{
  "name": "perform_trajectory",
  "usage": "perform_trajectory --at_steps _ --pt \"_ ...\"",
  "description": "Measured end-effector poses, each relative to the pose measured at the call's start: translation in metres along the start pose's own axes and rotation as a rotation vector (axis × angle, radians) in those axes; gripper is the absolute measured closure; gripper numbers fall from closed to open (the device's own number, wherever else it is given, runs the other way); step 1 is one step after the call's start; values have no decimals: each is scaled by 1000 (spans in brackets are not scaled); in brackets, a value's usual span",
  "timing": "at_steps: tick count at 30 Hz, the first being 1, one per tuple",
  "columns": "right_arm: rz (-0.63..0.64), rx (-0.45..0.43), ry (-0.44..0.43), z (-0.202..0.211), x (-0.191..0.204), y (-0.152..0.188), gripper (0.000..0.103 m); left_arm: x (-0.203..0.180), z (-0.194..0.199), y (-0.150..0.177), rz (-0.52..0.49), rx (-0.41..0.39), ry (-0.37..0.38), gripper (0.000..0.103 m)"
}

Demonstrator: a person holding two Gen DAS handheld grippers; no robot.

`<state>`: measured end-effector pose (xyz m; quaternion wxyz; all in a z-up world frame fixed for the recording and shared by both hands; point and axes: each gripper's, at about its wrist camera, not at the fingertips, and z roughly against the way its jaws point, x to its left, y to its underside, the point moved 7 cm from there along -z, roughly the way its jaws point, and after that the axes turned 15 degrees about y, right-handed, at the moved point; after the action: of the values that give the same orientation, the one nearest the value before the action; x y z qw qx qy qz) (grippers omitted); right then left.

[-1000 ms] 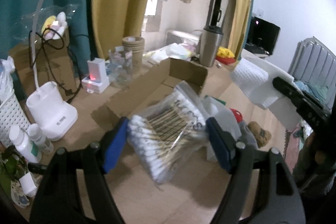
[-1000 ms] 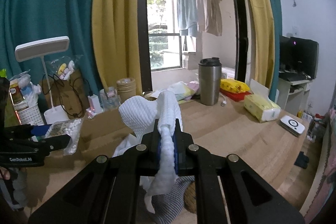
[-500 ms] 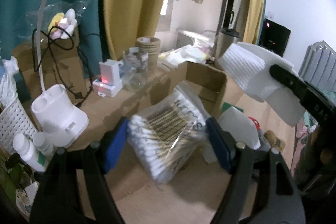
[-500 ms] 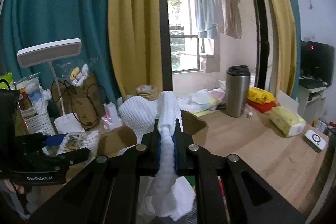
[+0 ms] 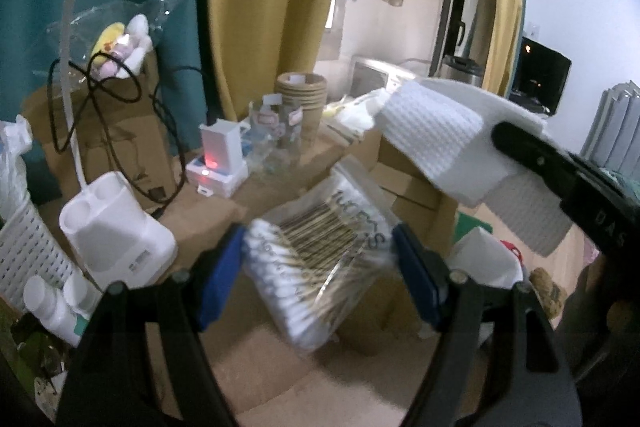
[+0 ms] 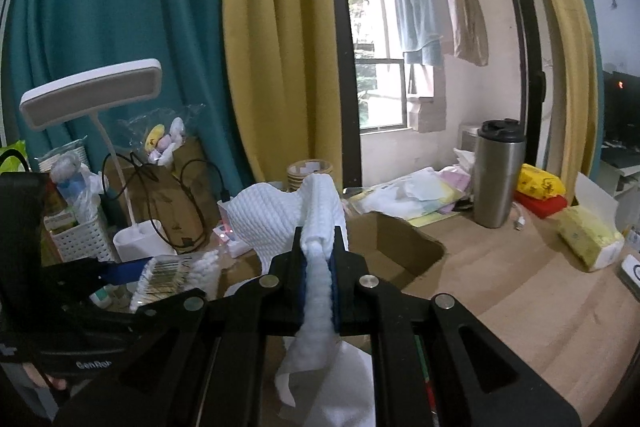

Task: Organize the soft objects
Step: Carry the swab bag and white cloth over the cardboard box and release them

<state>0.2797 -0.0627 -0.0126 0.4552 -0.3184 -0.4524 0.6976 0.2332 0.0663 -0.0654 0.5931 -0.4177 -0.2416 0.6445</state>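
Steel tumbler [image 6: 498,173] unobstructed only in right view.

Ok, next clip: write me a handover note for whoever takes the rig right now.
Left gripper: shut on the swab bag, held in the air in front of the box.
Right gripper: shut on the white towel, whose tail hangs below the fingers; it is held over the box.
Box: open on the table, flaps up; its inside is mostly hidden.
Done: both soft items picked up.
Left: set them down, probably in the box; more soft things lie on the table beside the box, at the right of the left wrist view.
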Motion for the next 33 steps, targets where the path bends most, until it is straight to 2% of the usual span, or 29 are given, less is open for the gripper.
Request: perform_trajectory --at_steps 11,21,28,31,33 --pt "-12 61 -38 -29 11 6 93 4 -23 -8 8 2 3 28" --pt "-14 165 -75 -55 24 25 93 7 -39 1 3 54 0 28" --pt "-22 182 -77 -58 23 28 92 7 -43 3 1 78 -11 27" --pt "-33 189 -75 -60 20 29 82 7 -47 5 0 88 -26 27" --pt "-48 197 -76 -61 18 29 66 7 -49 6 5 96 -16 27"
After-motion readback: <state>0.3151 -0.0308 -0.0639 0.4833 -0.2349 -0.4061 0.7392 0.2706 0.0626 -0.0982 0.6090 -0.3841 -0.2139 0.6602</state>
